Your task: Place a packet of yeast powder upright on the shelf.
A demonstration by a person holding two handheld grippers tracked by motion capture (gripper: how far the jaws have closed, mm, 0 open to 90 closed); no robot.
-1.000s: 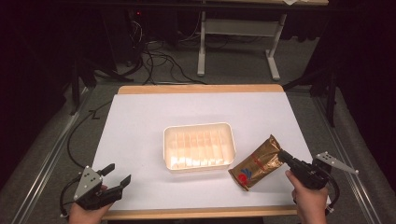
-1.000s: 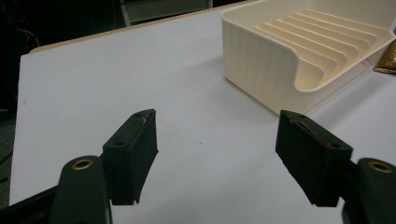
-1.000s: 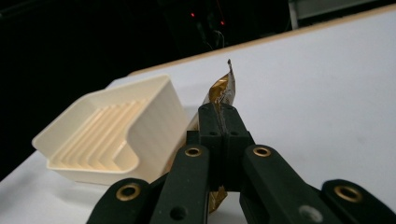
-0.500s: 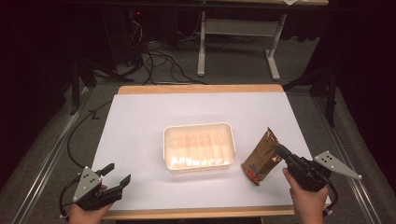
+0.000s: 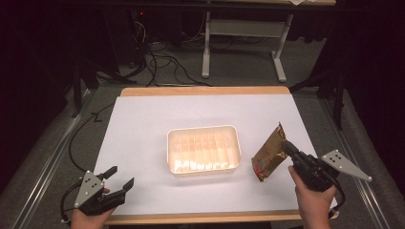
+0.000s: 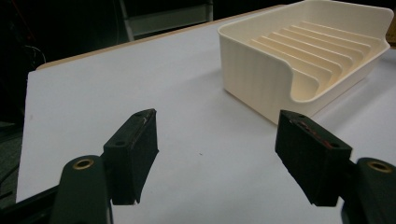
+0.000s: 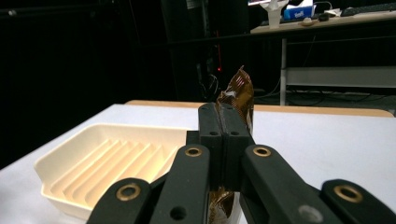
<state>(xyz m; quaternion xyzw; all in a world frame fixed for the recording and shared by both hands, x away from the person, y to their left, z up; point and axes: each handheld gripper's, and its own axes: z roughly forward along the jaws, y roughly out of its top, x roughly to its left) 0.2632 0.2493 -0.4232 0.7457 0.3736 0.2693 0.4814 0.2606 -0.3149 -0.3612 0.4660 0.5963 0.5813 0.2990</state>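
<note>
Foil of a brown-gold snack packet (image 5: 269, 156) is clamped between the closed jaws of the right gripper (image 5: 289, 148), and the packet is held off the counter (image 5: 143, 124), standing roughly upright with its crimped top edge uppermost. In the high view it is seen just to the right of the cream ribbed tray (image 5: 203, 150), apart from it, over the white surface near the counter's right front part. In the right gripper view the packet (image 7: 239, 95) is seen rising above the two pressed-together pads (image 7: 212, 135), with a crumpled part of it showing below them, and the tray (image 7: 105, 161) lies to the lower left of that view. The tray sits near the middle of the counter, its ribs running across its floor. The left gripper (image 5: 117, 181) is held at the front left corner of the counter, well apart from the tray and the packet; its jaws are spread wide with nothing between them, as is shown in the left gripper view, where the tray (image 6: 303, 56) is seen beyond the right-hand pad. A wooden edge strip (image 5: 205, 90) is seen along the far side of the counter.
</note>
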